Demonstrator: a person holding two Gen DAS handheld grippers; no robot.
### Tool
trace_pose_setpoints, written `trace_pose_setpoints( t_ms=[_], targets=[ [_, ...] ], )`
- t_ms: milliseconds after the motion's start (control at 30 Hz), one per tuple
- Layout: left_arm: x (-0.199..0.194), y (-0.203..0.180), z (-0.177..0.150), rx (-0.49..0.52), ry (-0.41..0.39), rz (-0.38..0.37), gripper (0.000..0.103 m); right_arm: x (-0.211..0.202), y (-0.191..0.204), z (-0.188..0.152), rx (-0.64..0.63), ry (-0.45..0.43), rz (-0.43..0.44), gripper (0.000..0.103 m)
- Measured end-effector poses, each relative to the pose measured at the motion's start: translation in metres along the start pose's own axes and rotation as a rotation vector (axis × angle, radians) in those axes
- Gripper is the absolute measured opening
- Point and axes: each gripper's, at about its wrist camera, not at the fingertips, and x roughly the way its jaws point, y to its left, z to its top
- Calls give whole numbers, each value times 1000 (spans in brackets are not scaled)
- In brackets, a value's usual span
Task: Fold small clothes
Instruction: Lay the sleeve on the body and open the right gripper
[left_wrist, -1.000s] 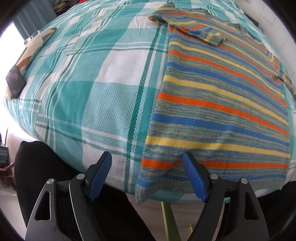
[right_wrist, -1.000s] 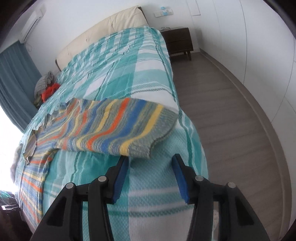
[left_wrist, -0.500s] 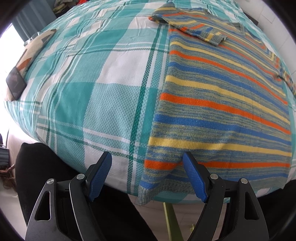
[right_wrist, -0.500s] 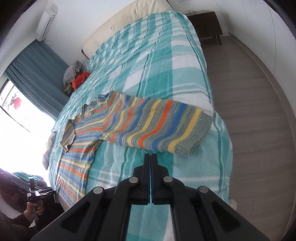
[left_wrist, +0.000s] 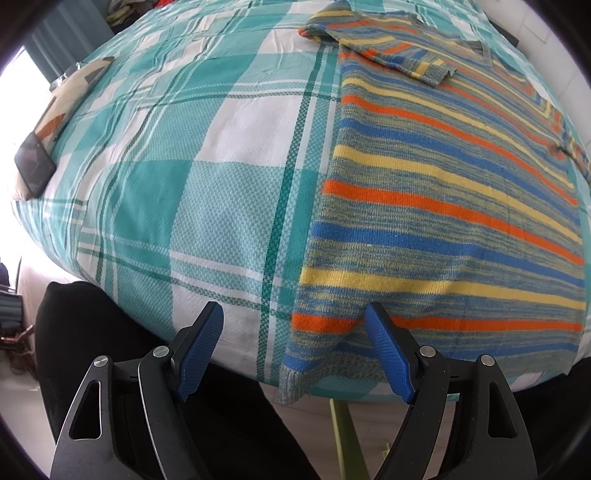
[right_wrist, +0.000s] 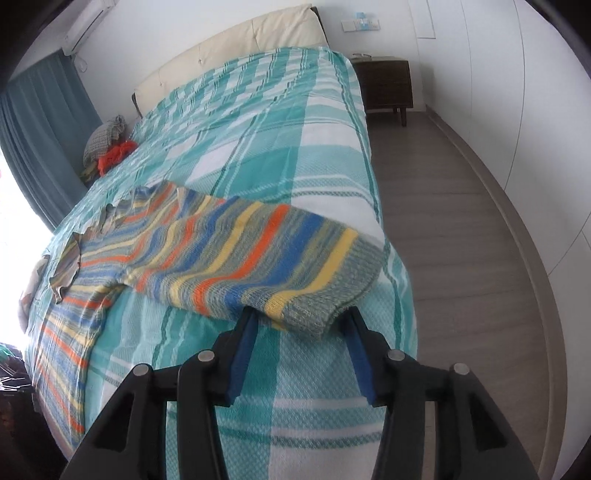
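A striped knit sweater (left_wrist: 443, 192) in orange, blue, yellow and grey lies flat on the teal plaid bed cover (left_wrist: 207, 192). One sleeve is folded across its chest. My left gripper (left_wrist: 293, 325) is open at the hem's lower left corner, which hangs over the bed edge between the fingers. In the right wrist view the other sleeve (right_wrist: 258, 266) stretches out toward the bed's side. My right gripper (right_wrist: 299, 321) is open, its fingers on either side of the sleeve's cuff (right_wrist: 332, 295).
A patterned cushion and a dark phone (left_wrist: 35, 170) lie at the bed's left edge. A pile of clothes (right_wrist: 110, 155) sits by the curtain. A dark nightstand (right_wrist: 386, 88) stands by the headboard. Wooden floor (right_wrist: 461, 258) runs along the bed's right side.
My right gripper shut half a second ago and has opened again, now closer to the sleeve cuff. My left gripper has barely moved and stays open.
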Motion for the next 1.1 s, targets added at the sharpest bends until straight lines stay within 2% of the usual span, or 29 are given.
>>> trace_pose_setpoints(
  t_ms=[33, 67, 133, 200, 267, 333, 400, 433, 467, 500, 567, 600, 633, 667, 733, 833, 900, 933, 967, 1033, 1100],
  targets=[
    [0, 1, 1, -4, 2, -1, 81, 1, 1, 3, -8, 18, 36, 16],
    [0, 2, 1, -8, 2, -4, 81, 1, 4, 5, -32, 46, 59, 10],
    [0, 3, 2, -9, -2, -9, 81, -2, 5, 9, -55, 106, 106, 9],
    [2, 2, 2, -1, 0, -11, 81, -10, -1, 14, -11, 159, 163, 8],
    [4, -2, 1, 10, 5, -15, 81, -11, -8, 17, 64, 257, 243, 8],
    [5, -5, 0, 18, 8, -21, 81, -1, -18, 14, 139, 368, 212, 8],
    [3, -9, -1, 27, 8, -27, 81, 11, -34, 5, 221, 436, 95, 6],
    [1, -9, -1, 31, 5, -29, 81, 16, -41, -2, 262, 472, 52, 1],
    [-2, -9, -2, 36, -3, -29, 81, 17, -48, -6, 297, 478, 27, 1],
    [-5, -8, -3, 43, -14, -25, 81, 13, -52, -8, 317, 469, 4, 3],
    [-7, -7, -5, 56, -25, -9, 81, -2, -57, -7, 335, 418, -65, 20],
    [-6, -6, -6, 60, -23, -3, 81, -12, -57, -4, 354, 371, -55, 24],
    [-4, -5, -6, 61, -18, -3, 81, -21, -59, 0, 389, 313, 0, 35],
    [-2, -5, -5, 61, -11, -4, 81, -28, -62, 5, 436, 253, 57, 53],
    [1, -6, -2, 53, 3, -6, 81, -32, -70, 11, 541, 146, 113, 61],
    [-7, -7, 2, 37, -18, -25, 81, -7, -82, 10, 667, 132, 130, 60],
    [-13, -11, 2, 47, -40, -20, 81, 16, -82, 6, 712, 174, 177, 42],
    [-14, -12, 1, 59, -47, -10, 82, 25, -81, 4, 707, 191, 192, 21],
    [-13, -13, 0, 72, -49, 3, 82, 27, -78, 5, 683, 184, 152, 6],
    [-9, -13, -2, 92, -45, 26, 82, 16, -73, 12, 627, 97, 112, 4],
    [-3, -14, -3, 89, -27, 24, 82, 5, -67, 19, 552, 27, 23, 4]
  ],
)
